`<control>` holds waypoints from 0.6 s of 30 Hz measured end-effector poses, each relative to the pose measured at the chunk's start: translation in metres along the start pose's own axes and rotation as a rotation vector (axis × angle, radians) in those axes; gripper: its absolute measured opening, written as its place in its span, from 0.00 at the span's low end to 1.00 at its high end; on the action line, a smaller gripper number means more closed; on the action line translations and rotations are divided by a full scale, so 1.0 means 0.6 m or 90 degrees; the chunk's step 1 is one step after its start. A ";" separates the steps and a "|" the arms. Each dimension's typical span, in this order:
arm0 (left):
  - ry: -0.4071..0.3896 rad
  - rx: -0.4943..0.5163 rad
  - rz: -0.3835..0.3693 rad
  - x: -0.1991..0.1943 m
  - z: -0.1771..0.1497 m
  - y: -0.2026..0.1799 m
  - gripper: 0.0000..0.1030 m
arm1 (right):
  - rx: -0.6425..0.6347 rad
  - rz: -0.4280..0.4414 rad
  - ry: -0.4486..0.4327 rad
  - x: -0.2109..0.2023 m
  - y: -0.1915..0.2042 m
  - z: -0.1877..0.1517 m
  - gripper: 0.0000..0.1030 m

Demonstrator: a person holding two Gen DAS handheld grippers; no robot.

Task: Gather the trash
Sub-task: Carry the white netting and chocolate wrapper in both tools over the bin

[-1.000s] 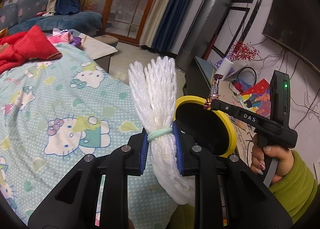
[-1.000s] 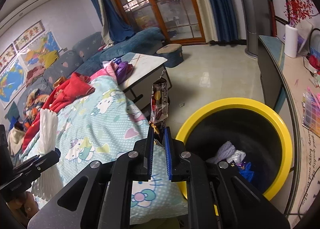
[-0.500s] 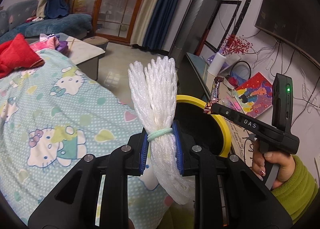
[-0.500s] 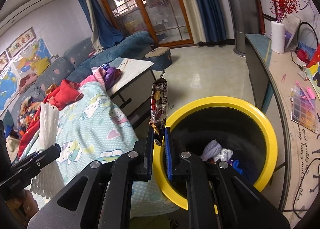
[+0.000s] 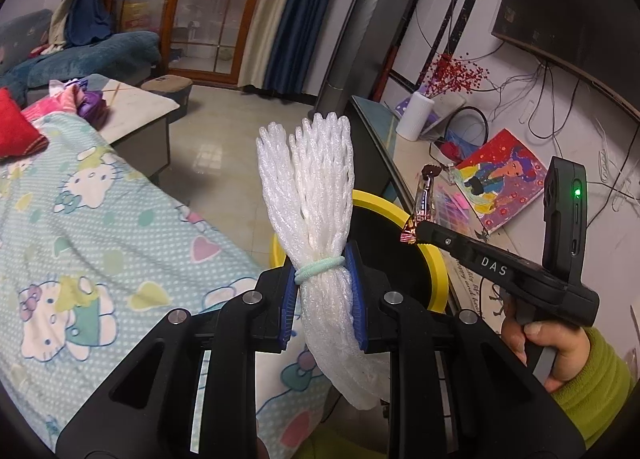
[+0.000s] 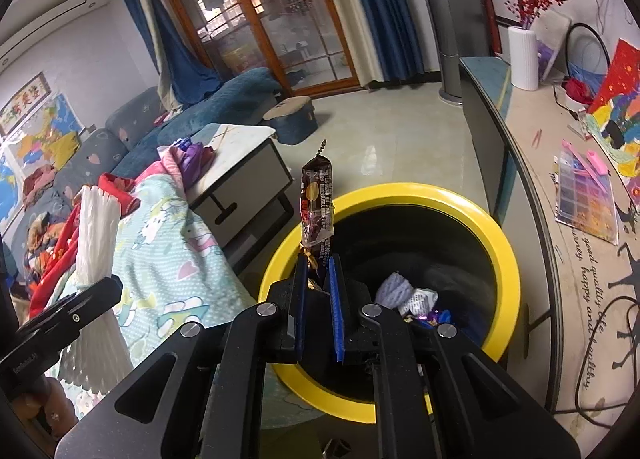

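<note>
Trash bin (image 6: 505, 243), black inside with a yellow rim, stands on the floor between the bed with its cartoon-cat print sheet (image 5: 80, 227) and a low cabinet (image 6: 532, 195); crumpled wrappers (image 6: 416, 299) lie at its bottom. The left gripper (image 5: 322, 291) is clamped on a bundle of white foam netting (image 5: 312, 195) bound by a pale green elastic band (image 5: 320, 267); the bundle stands upright between the blue pads, its lower end hanging below them, at the near rim of the bin. The right gripper (image 6: 318, 291) is held by a hand (image 5: 548, 343) in a green sleeve (image 5: 592, 391). Its fingers are pressed together on the lower end of a dark snack wrapper (image 6: 317, 203), which stands upright above the bin's near rim.
</note>
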State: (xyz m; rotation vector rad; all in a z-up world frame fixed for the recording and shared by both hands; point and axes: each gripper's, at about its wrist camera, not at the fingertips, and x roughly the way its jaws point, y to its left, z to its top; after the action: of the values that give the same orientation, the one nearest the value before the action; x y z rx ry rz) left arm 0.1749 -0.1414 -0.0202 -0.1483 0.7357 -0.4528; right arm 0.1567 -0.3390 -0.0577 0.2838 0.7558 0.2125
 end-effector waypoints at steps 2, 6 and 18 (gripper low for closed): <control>0.003 0.004 -0.003 0.008 0.001 -0.007 0.16 | 0.006 -0.004 0.000 0.000 -0.009 -0.002 0.10; 0.009 0.012 -0.006 0.024 0.002 -0.017 0.16 | 0.019 -0.009 0.002 0.001 -0.023 -0.007 0.10; 0.037 0.040 -0.009 0.073 0.002 -0.041 0.16 | 0.041 -0.029 0.021 0.012 -0.051 -0.029 0.10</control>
State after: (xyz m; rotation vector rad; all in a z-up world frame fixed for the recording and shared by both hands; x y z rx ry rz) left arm 0.1957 -0.1829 -0.0393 -0.0822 0.7770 -0.4947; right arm 0.1523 -0.3626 -0.0844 0.3242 0.8028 0.1498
